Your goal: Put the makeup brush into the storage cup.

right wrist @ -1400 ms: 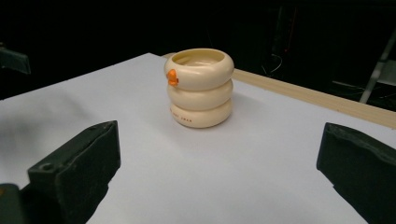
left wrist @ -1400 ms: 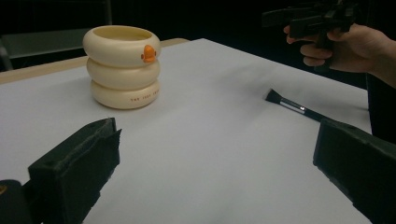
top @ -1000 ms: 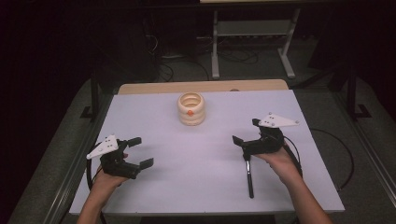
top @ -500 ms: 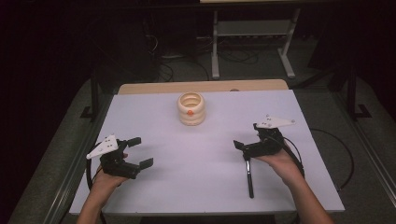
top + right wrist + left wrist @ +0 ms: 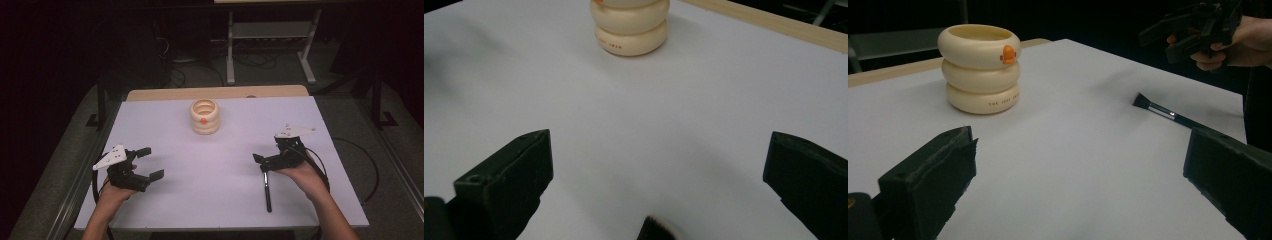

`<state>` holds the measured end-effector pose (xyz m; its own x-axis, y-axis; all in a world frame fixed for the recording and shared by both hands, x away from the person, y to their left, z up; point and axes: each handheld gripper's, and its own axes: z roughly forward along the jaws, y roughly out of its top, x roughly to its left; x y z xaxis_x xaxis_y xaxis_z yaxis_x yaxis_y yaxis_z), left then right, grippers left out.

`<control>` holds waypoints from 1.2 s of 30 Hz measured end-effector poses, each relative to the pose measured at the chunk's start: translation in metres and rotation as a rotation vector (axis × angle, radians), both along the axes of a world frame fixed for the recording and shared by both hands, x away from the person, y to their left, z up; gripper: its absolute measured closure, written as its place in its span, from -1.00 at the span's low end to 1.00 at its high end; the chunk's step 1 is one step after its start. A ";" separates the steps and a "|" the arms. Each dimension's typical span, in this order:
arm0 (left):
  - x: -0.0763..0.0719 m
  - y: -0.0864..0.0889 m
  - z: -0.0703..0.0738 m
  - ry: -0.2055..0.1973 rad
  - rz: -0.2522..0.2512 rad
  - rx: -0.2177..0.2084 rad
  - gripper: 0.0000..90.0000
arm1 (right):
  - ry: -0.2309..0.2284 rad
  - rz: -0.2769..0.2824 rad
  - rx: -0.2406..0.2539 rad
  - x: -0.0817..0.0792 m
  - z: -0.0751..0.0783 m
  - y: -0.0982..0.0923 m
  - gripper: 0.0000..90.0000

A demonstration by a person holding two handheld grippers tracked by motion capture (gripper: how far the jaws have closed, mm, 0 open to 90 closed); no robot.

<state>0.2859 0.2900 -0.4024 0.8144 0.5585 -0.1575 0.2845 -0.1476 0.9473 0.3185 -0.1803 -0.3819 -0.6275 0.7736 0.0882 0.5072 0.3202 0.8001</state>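
Lowered a little since a second ago, the right gripper (image 5: 265, 161) now sits right over the bristle end of the brush (image 5: 267, 189), its jaws spread wide with nothing between them; the left gripper (image 5: 148, 163) has barely shifted and is also wide open, empty.

One brush lies flat on the table (image 5: 210, 200) at about five o'clock: a slim black stick handle, a short shiny metal band and a dark flat tuft (image 5: 655, 229) that shows just under the right gripper's jaws.

Two grippers, each with blocky black foam-like pads (image 5: 930, 175).

Farthest off, toward twelve o'clock, stands one cream pot (image 5: 204, 116), smooth and shaped like three stacked rings, with a small orange mark on its top ring and an open mouth.
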 end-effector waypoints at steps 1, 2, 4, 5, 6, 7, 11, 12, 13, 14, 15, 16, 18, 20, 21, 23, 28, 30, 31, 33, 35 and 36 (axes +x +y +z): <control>0.000 0.000 0.000 0.000 0.000 0.000 -1.00 | 0.006 -0.002 -0.006 0.000 0.000 0.000 -1.00; 0.000 0.000 0.000 0.000 0.000 -0.002 -1.00 | 0.013 -0.003 -0.015 -0.001 0.001 0.000 -1.00; 0.000 0.000 0.000 0.000 0.000 0.001 -1.00 | 0.032 -0.006 -0.033 -0.002 0.001 0.001 -1.00; 0.000 0.000 0.000 0.000 0.000 0.001 -1.00 | 0.035 -0.007 -0.038 -0.002 0.001 0.001 -1.00; 0.000 0.000 0.000 0.000 0.000 0.001 -1.00 | 0.048 -0.007 -0.044 -0.002 0.001 0.001 -1.00; 0.000 0.000 0.000 -0.001 0.000 0.001 -1.00 | 0.052 -0.003 -0.054 -0.001 0.001 0.001 -1.00; 0.000 0.000 0.000 -0.003 -0.003 0.004 -1.00 | 0.099 -0.004 -0.069 -0.003 0.000 0.002 -1.00; 0.000 -0.001 0.000 -0.003 -0.003 0.001 -1.00 | 0.107 -0.004 -0.076 -0.003 0.000 0.002 -1.00; 0.000 -0.001 0.000 -0.004 -0.004 0.002 -1.00 | 0.106 0.001 -0.081 -0.003 -0.001 0.002 -1.00; 0.000 -0.001 0.000 -0.004 -0.004 0.002 -1.00 | 0.106 0.001 -0.081 -0.003 -0.001 0.002 -1.00; 0.000 -0.001 -0.001 0.001 -0.003 -0.001 -1.00 | 0.128 -0.005 -0.089 -0.003 0.000 0.001 -1.00; 0.000 -0.001 -0.001 0.000 -0.005 0.002 -1.00 | 0.131 -0.002 -0.092 -0.003 -0.001 0.001 -1.00; 0.000 -0.001 -0.001 0.001 -0.004 0.000 -1.00 | 0.146 -0.008 -0.091 -0.003 -0.001 0.001 -1.00; 0.000 -0.001 -0.001 0.001 -0.004 -0.001 -1.00 | 0.170 -0.016 -0.101 -0.004 -0.001 0.001 -1.00; 0.000 -0.001 0.000 0.000 -0.004 -0.001 -1.00 | 0.180 -0.010 -0.122 -0.003 -0.003 0.001 -1.00; 0.000 0.000 0.000 0.002 -0.003 -0.008 -1.00 | 0.196 -0.010 -0.124 -0.004 -0.003 0.002 -1.00; 0.000 -0.001 0.000 0.001 -0.004 -0.004 -1.00 | 0.255 -0.004 -0.144 -0.003 -0.008 0.002 -1.00; 0.000 0.000 0.000 -0.003 -0.007 -0.003 -1.00 | 0.279 -0.008 -0.138 -0.004 -0.009 0.002 -1.00; 0.000 0.000 0.000 -0.003 -0.007 -0.003 -1.00 | 0.279 -0.008 -0.138 -0.004 -0.009 0.002 -1.00; 0.000 0.000 0.000 0.001 -0.005 -0.005 -1.00 | 0.291 -0.002 -0.145 -0.004 -0.011 0.001 -1.00; 0.000 0.000 0.000 -0.003 -0.004 -0.005 -1.00 | 0.325 -0.008 -0.155 -0.003 -0.012 0.001 -1.00; 0.000 0.000 0.000 -0.003 -0.004 -0.011 -1.00 | 0.325 -0.002 -0.160 -0.003 -0.013 0.001 -0.94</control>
<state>0.2856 0.2902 -0.4021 0.8173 0.5532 -0.1614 0.2812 -0.1384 0.9496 0.3153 -0.1798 -0.3947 -0.5852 0.7949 0.1602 0.7275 0.4273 0.5369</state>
